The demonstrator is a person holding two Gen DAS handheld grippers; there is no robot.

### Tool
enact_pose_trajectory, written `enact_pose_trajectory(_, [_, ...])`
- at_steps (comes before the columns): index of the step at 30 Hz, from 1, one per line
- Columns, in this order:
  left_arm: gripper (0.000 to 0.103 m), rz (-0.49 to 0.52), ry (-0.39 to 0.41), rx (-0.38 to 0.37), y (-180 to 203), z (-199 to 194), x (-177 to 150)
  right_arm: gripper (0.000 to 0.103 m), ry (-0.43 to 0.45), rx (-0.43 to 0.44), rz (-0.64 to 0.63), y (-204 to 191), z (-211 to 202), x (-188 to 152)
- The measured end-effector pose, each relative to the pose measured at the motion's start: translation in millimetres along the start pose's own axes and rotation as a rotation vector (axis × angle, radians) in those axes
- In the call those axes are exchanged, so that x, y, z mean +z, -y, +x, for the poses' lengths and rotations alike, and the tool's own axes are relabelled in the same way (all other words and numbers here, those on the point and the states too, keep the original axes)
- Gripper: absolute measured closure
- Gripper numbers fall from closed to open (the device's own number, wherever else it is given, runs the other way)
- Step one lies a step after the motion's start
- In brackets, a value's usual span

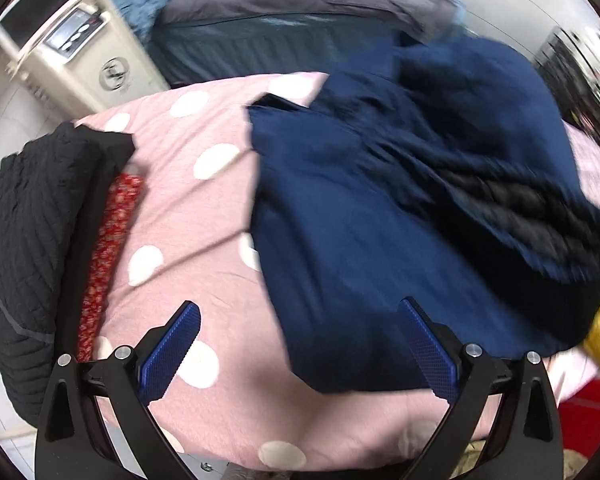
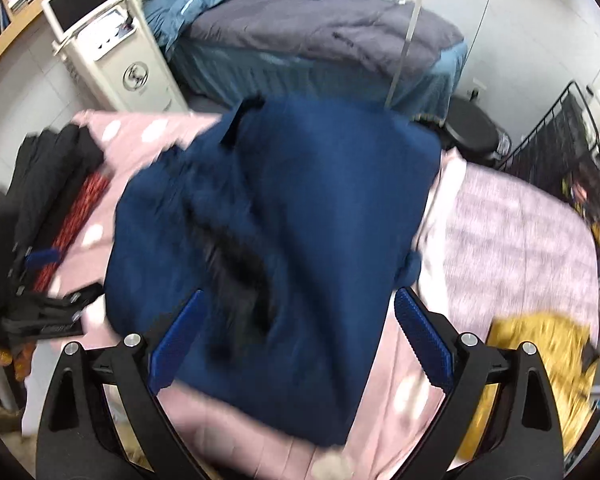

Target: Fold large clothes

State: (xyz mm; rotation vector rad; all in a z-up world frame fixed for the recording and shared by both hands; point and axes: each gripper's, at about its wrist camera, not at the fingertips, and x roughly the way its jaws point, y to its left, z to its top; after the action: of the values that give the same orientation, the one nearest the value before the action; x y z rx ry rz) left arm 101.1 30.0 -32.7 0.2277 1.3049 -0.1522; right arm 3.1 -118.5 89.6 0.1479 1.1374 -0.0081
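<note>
Navy garment (image 2: 284, 216): rumpled on pink dotted cover (image 1: 188, 208), blurred | Left claw (image 1: 300, 344): spread wide, empty, garment's near edge by its right finger | Right claw (image 2: 296, 336): spread wide, empty, garment between and beyond fingers | Far left: black folded clothes (image 1: 32, 232)

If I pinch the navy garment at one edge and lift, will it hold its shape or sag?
Most likely it sags: the navy garment lies in soft rumpled folds on the pink polka-dot cover, so it looks limp. Its bulk suggests some weight, probably dragging rather than lifting clean. Both the left gripper and right gripper are open, so a two-point grab seems wiser.
</note>
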Motion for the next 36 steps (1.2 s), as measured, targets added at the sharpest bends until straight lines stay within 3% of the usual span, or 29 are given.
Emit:
enact_pose_trajectory(3, [0.006, -0.074, 0.006, 0.026, -25, 4, 12, 0.010, 0.015, 0.000, -0.023, 4, 28, 49])
enact_pose_trajectory(8, [0.006, -0.182, -0.042, 0.049, -55, 15, 7, 0.010, -0.017, -0.050, -0.206, -27, 93, 119])
enact_pose_trajectory(12, [0.006, -0.213, -0.068, 0.054, -62, 17, -9, 0.010, -0.103, -0.175, -0.387, -56, 150, 128])
enact_pose_trajectory(14, [0.006, -0.228, -0.074, 0.045, -65, 17, -19, 0.024, -0.120, -0.202, -0.423, -58, 164, 115])
enact_pose_trajectory(15, [0.006, -0.232, -0.080, 0.041, -65, 18, -24, 0.043, -0.123, -0.216, -0.426, -56, 166, 108])
enact_pose_trajectory(16, [0.006, -0.231, -0.088, 0.039, -64, 20, -28, 0.064, -0.131, -0.247, -0.424, -52, 167, 96])
enact_pose_trajectory(18, [0.006, -0.218, -0.094, 0.035, -61, 23, -32, 0.081, -0.149, -0.280, -0.384, -38, 161, 66])
enact_pose_trajectory(22, [0.006, -0.142, -0.061, 0.025, -42, 16, -34, 0.087, -0.177, -0.240, -0.260, -7, 132, -13])
enact_pose_trajectory(27, [0.006, -0.040, 0.038, -0.020, -14, -10, -22, 0.088, -0.252, -0.243, -0.121, 28, 95, -126])
enact_pose_trajectory(32, [0.006, 0.052, 0.067, -0.024, 13, -14, -11, 0.088, -0.437, -0.212, 0.061, 63, 97, -242])
enact_pose_trajectory(34, [0.006, 0.095, 0.068, -0.026, 27, -13, -6, 0.080, -0.474, -0.180, 0.055, 57, 98, -272])
enact_pose_trajectory(36, [0.006, 0.125, 0.078, -0.042, 38, -13, 0, 0.057, -0.451, -0.216, -0.006, 44, 92, -285])
